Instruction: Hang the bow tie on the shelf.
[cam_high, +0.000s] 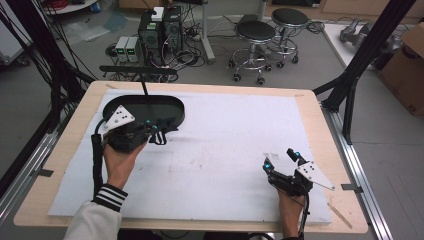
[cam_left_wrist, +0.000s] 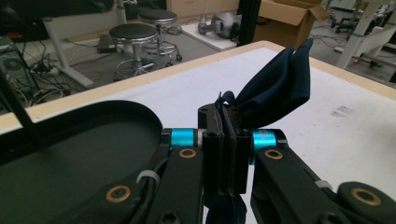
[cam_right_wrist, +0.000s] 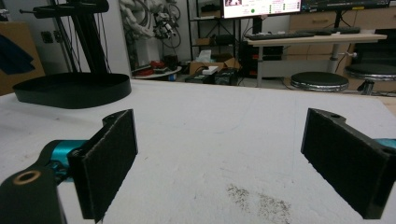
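The left gripper (cam_left_wrist: 227, 140) had its fingers clamped on a dark blue cloth (cam_left_wrist: 275, 86) beside the black oval tray (cam_high: 172, 107) at the desk's ten o'clock. The right gripper (cam_high: 281, 161), at four o'clock, held its fingers wide apart with nothing between them.

The navy cloth (cam_left_wrist: 275, 88) is hidden between the fingers (cam_left_wrist: 212, 161); its lower end is cut off.
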